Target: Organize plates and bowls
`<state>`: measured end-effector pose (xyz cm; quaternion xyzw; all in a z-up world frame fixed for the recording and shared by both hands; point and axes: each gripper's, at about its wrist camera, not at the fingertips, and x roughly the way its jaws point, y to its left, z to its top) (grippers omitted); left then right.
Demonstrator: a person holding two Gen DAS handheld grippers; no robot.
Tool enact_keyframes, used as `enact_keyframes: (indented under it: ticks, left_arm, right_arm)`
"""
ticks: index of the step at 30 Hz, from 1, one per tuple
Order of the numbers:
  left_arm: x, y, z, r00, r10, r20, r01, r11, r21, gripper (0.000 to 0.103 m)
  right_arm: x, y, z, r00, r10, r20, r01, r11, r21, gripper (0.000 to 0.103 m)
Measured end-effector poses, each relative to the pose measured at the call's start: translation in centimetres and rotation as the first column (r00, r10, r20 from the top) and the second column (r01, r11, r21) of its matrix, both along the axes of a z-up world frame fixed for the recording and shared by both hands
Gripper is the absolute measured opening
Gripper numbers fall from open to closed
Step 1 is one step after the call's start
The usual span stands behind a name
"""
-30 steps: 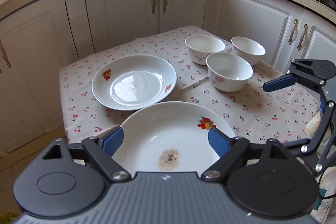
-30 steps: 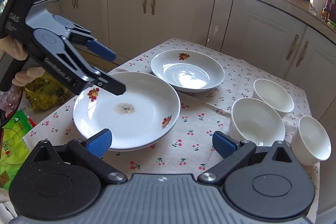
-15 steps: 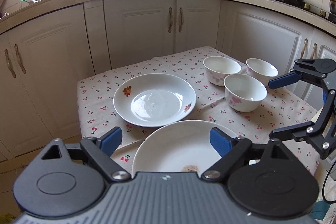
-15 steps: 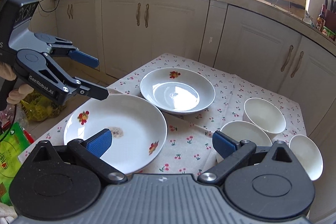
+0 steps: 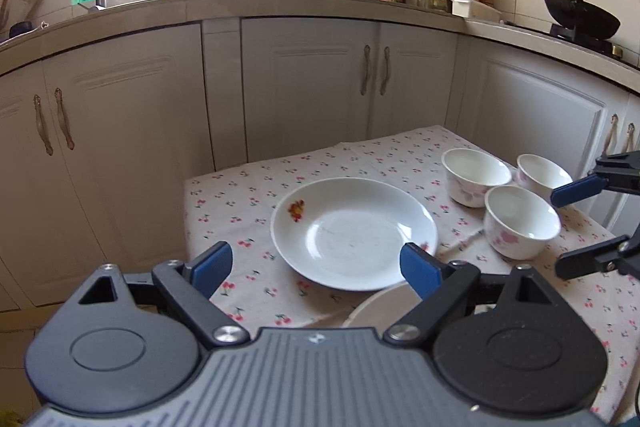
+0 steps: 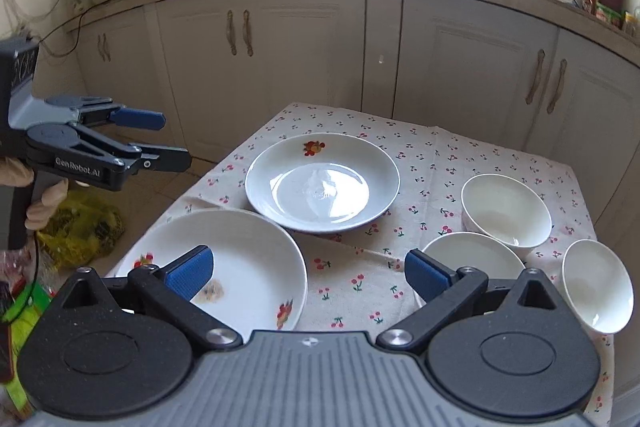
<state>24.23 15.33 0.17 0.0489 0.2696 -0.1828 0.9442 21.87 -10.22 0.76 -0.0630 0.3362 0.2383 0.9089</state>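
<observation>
Two white plates with fruit prints lie on the cherry-print tablecloth (image 6: 420, 155). The far plate (image 6: 322, 183) (image 5: 354, 231) is clean. The near plate (image 6: 240, 267) has a brown stain and shows only as a rim (image 5: 380, 307) in the left wrist view. Three white bowls (image 6: 506, 209) (image 6: 472, 255) (image 6: 598, 285) stand to the right, also in the left wrist view (image 5: 476, 177) (image 5: 522, 221) (image 5: 540, 173). My left gripper (image 5: 316, 265) (image 6: 176, 139) is open and empty, off the table's left edge. My right gripper (image 6: 308, 273) (image 5: 568, 227) is open and empty above the table's near side.
White cabinets (image 5: 304, 87) ring the table closely on the far and right sides. The counter (image 5: 280, 3) holds jars, bottles and a wok (image 5: 580, 17). A yellow bag (image 6: 80, 227) lies on the floor at the left.
Both grippers have pulled back and risen from the table. The left gripper has left the near plate and moved off past the table's left edge. Both stay open.
</observation>
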Motion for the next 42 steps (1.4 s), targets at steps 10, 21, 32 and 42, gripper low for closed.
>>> enact_keyframes:
  ticks: [10,21,32,42]
  left_arm:
    - [4.2,1.4,-3.4,0.996,-0.037,-0.08,0.041,0.998,0.051,0.091]
    - [8.2,2.3,-6.0,0.969,-0.181,-0.169,0.201,0.974,0.109,0.091]
    - [11.5,1.4,-8.9,0.899,-0.358,-0.251,0.384,0.921,0.06,0.094]
    - [12.1,0.7,-9.7,0.873,-0.43,-0.232,0.451,0.892,0.043,0.102]
  right_arm:
    - [6.5,1.3,0.4,0.992,-0.069,-0.108,0.076,0.995,0.063,0.103]
    - [13.0,3.0,-1.3,0.978,-0.053,-0.201,0.05,0.999,-0.018,0.103]
    - [18.0,3.5,-2.6,0.961,-0.053,-0.27,0.046,0.998,-0.033,0.103]
    - [18.9,3.7,-3.7,0.956,-0.038,-0.292,0.028,0.999,-0.039,0.103]
